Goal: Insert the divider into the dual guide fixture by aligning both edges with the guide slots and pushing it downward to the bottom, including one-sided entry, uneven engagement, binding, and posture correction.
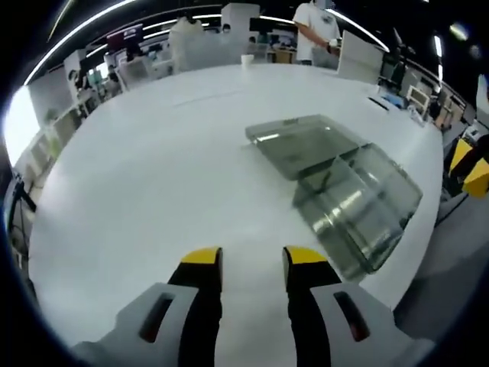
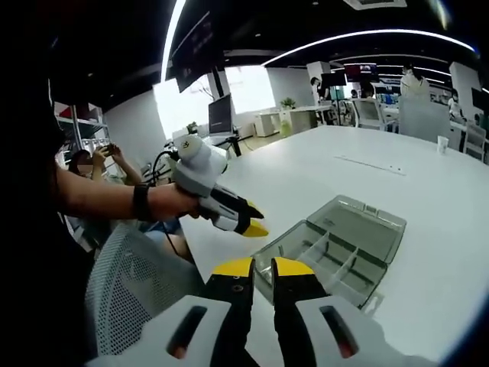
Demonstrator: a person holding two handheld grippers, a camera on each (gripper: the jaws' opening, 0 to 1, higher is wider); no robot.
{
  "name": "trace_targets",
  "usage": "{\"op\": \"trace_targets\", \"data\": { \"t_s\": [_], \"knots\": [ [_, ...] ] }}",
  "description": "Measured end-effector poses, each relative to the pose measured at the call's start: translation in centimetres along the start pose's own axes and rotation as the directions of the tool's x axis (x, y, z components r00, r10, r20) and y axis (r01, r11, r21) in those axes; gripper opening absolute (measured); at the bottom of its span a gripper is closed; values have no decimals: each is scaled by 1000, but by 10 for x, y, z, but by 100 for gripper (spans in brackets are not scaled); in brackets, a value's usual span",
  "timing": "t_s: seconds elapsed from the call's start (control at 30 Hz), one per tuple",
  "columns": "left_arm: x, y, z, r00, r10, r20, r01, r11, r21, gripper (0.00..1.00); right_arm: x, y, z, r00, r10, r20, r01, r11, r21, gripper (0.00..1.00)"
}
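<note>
A clear grey compartment box [image 1: 359, 206] lies on the white table [image 1: 153, 176], its lid [image 1: 306, 141] folded open flat beside it. In the right gripper view the box [image 2: 317, 256] shows inner dividers, its lid [image 2: 367, 218] on the far side. My left gripper [image 1: 253, 264] hovers over the table short of the box, open with nothing between its yellow-tipped jaws. It also appears as the left gripper [image 2: 256, 222], held by a hand near the box's corner. My right gripper [image 2: 263, 267] is above the table edge, pointing at the box, its jaws a narrow gap apart and empty.
The table edge runs just right of the box [image 1: 428, 229]. A grey mesh chair [image 2: 134, 275] stands by the table. A white cup [image 1: 247, 59] sits at the far side. A person [image 1: 317, 30] stands beyond the table; another [image 2: 88, 164] sits at the left.
</note>
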State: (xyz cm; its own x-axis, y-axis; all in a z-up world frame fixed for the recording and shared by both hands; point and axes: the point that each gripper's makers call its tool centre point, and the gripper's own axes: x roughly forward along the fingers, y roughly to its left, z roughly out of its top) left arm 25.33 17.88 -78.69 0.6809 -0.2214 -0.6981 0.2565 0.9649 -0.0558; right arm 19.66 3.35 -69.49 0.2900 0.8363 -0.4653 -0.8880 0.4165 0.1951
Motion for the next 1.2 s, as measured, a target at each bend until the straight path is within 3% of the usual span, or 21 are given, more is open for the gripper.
{"op": "trace_targets", "data": {
  "t_s": [0.33, 0.5, 0.6, 0.73, 0.83, 0.87, 0.93, 1.2],
  "knots": [
    [-23, -13, 17, 995, -37, 88, 40, 999, -31, 31, -4, 1, 11, 1000, 21, -2, -21, 999, -43, 5],
    [-34, -19, 24, 987, -82, 140, 97, 990, -103, 31, -5, 2, 15, 999, 36, -8, -36, 997, -72, 5],
    [-42, -26, 31, 974, -122, 191, 150, 979, -137, 31, -6, 1, 18, 999, 40, -7, -41, 995, -89, 5],
    [-46, -29, 31, 974, -139, 181, 164, 977, -135, 31, -7, 0, 21, 999, 45, -4, -45, 994, -101, 5],
    [-50, -36, 36, 962, -173, 211, 206, 967, -148, 31, -6, 0, 24, 999, 54, 0, -54, 992, -114, 6],
    [-53, -42, 41, 950, -200, 241, 239, 960, -144, 31, -5, 1, 25, 998, 59, -2, -59, 991, -124, 7],
    [-55, -48, 43, 940, -226, 256, 271, 950, -154, 31, -6, 1, 26, 998, 62, -1, -62, 989, -136, 7],
    [-65, -71, 46, 906, -317, 281, 365, 921, -137, 31, -13, -2, 27, 998, 65, -10, -66, 984, -166, 8]
  ]
}}
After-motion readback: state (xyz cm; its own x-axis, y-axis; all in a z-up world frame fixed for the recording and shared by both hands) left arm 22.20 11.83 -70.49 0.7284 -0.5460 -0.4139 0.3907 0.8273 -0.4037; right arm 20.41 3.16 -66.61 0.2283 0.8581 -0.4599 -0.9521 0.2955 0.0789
